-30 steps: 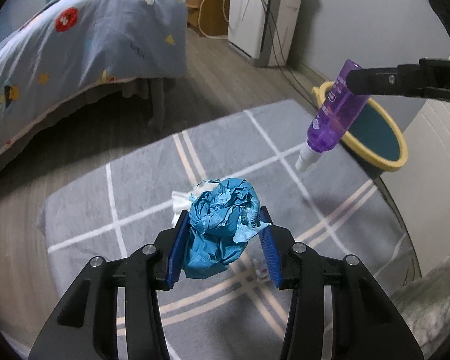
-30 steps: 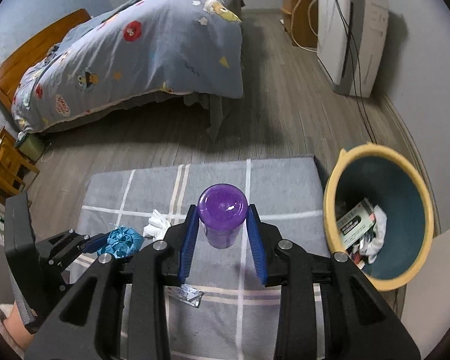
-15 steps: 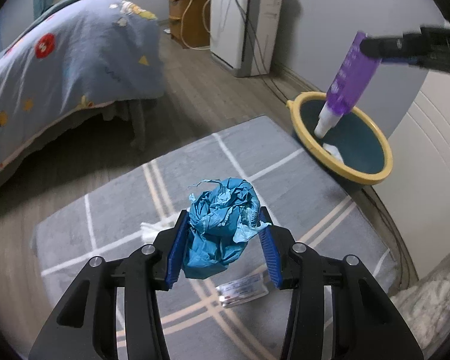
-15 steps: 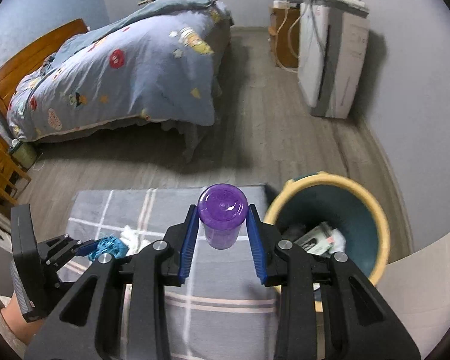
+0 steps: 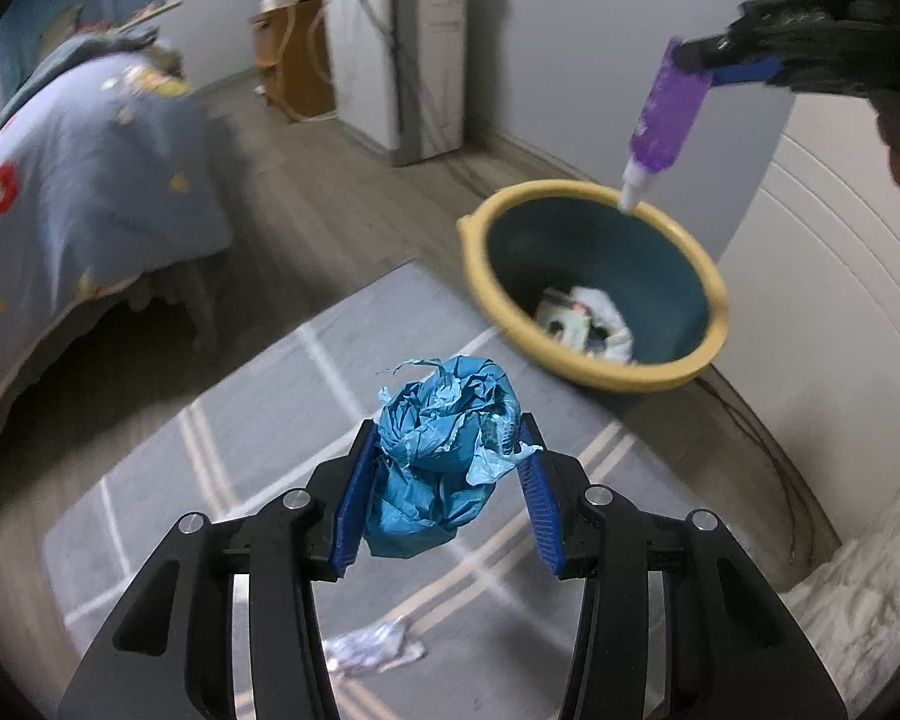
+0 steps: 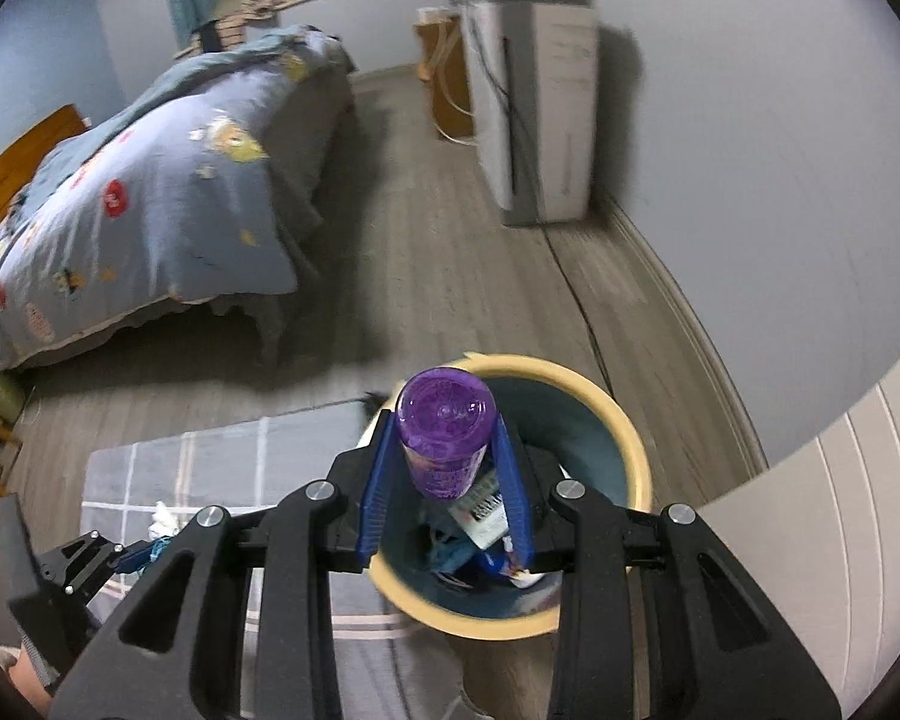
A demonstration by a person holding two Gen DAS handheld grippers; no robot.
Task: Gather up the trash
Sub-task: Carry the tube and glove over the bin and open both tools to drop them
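Note:
My left gripper (image 5: 444, 468) is shut on a crumpled blue paper ball (image 5: 444, 450), held above the grey rug (image 5: 258, 450). My right gripper (image 6: 444, 462) is shut on a purple bottle (image 6: 445, 438), white cap pointing down, directly over the yellow-rimmed teal bin (image 6: 624, 450). In the left wrist view the bottle (image 5: 666, 114) hangs over the bin's far rim (image 5: 570, 189), and the bin holds paper trash (image 5: 582, 324). A silver foil wrapper (image 5: 372, 651) lies on the rug below my left gripper.
A bed with a blue quilt (image 6: 150, 204) stands to the left. A white appliance (image 6: 534, 102) and a wooden cabinet (image 6: 444, 84) stand by the far wall, with a cable (image 6: 576, 300) on the floor. A white crumpled tissue (image 6: 165, 516) lies on the rug.
My right gripper carried the purple bottle rightward from over the rug to above the bin. My left gripper moved with the blue paper ball toward the bin.

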